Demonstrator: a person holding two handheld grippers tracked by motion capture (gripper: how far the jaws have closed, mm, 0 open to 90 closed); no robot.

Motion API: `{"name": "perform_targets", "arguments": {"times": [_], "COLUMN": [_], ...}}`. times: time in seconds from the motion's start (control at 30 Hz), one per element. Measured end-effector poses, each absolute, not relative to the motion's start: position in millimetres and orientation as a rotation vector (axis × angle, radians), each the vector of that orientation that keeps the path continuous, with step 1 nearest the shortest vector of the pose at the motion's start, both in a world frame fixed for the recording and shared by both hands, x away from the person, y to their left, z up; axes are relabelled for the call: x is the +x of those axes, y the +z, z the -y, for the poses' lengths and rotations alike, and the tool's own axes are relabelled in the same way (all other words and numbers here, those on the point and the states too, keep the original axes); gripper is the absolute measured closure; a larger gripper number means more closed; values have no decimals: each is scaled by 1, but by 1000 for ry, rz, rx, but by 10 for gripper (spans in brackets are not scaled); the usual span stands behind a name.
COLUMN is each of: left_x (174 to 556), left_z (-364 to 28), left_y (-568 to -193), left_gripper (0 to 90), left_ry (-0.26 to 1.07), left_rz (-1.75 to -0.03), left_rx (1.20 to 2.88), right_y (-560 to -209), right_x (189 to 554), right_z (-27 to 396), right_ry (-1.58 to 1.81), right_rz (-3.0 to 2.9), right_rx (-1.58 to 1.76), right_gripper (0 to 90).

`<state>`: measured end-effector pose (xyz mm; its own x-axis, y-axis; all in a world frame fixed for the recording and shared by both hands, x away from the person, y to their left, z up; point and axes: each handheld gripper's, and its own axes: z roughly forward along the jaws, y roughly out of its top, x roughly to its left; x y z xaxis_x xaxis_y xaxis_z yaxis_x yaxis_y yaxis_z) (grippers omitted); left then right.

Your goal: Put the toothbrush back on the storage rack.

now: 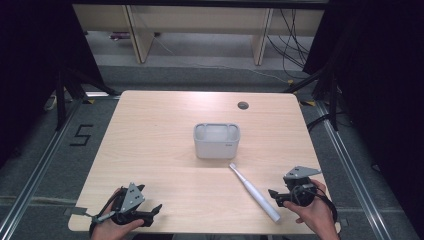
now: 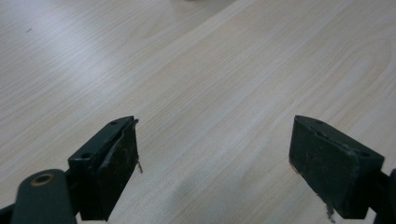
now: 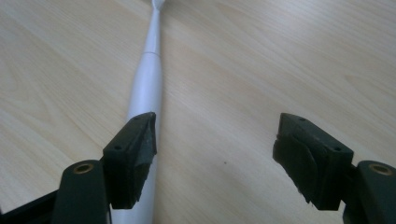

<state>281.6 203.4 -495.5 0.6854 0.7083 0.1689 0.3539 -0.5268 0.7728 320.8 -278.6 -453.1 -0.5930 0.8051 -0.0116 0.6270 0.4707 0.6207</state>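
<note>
A light wood-grain table (image 1: 165, 130) with rounded corners fills the middle of the high view. A grey plastic organiser box (image 1: 217, 141), open-topped with compartments, stands near its centre. A white electric toothbrush (image 1: 254, 192) lies flat at about five o'clock from the box, brush head towards it. A round cable hole (image 1: 243, 105) sits at one o'clock.
</note>
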Motion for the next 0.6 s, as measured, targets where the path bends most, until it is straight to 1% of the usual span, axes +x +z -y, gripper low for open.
{"name": "perform_targets", "arguments": {"times": [0.17,0.3,0.33,0.5,0.53,0.6], "left_x": [282,282,282,282,282,282], "left_z": [-205,-205,-205,-205,-203,-204], "left_y": [-495,-494,-494,-494,-496,-495], "left_gripper": [152,152,152,152,152,152], "left_ry": [613,620,620,614,623,635], "left_rz": [-794,-787,-784,-782,-805,-799], "left_rx": [2181,2196,2202,2198,2160,2174], "right_y": [-448,-445,-445,-446,-447,-448], "right_x": [326,325,328,330,331,332], "right_z": [267,259,257,251,248,247], "right_ry": [833,818,802,782,772,782], "right_rz": [-2458,-2485,-2509,-2538,-2553,-2548], "right_rx": [1175,1226,1173,1151,1166,1133], "right_gripper": [325,335,341,347,347,347]}}
